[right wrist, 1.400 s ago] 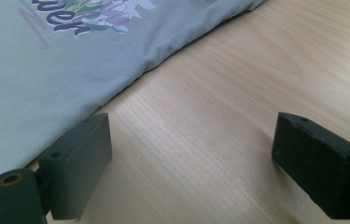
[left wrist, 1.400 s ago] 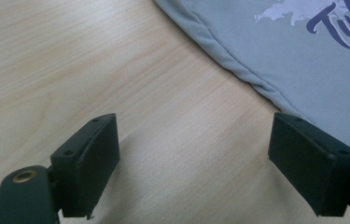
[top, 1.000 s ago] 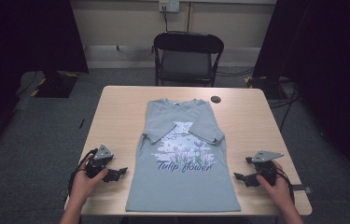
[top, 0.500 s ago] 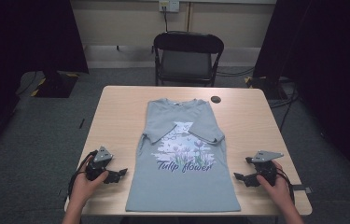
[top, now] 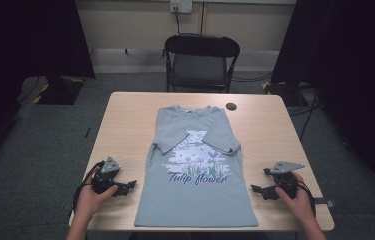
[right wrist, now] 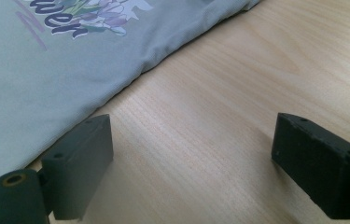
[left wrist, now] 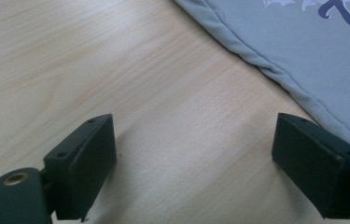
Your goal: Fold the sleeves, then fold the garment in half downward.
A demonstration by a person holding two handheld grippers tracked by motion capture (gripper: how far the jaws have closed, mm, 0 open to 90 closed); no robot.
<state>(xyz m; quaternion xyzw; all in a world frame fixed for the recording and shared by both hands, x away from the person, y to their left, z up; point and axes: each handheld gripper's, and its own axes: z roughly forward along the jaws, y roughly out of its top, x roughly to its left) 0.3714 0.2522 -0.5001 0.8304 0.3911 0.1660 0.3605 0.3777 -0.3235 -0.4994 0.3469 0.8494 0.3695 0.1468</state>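
Observation:
A pale blue-grey T-shirt (top: 195, 170) lies flat down the middle of the wooden table (top: 270, 130), sleeves folded inward, with a flower print and the words "Tulip flower". My left gripper (top: 127, 186) rests on the table just left of the shirt's lower side edge, open and empty. The shirt's hem (left wrist: 275, 70) runs past the left gripper (left wrist: 196, 163) at the upper right. My right gripper (top: 256, 190) sits right of the shirt, open, with bare wood between its jaws. The shirt's edge (right wrist: 130, 70) lies beside the right gripper (right wrist: 191, 163), close to its left jaw.
A small dark round object (top: 231, 106) lies on the table near the shirt's right shoulder. A black folding chair (top: 201, 62) stands behind the table's far edge. Dark curtains hang at both sides, and cables run over the grey floor.

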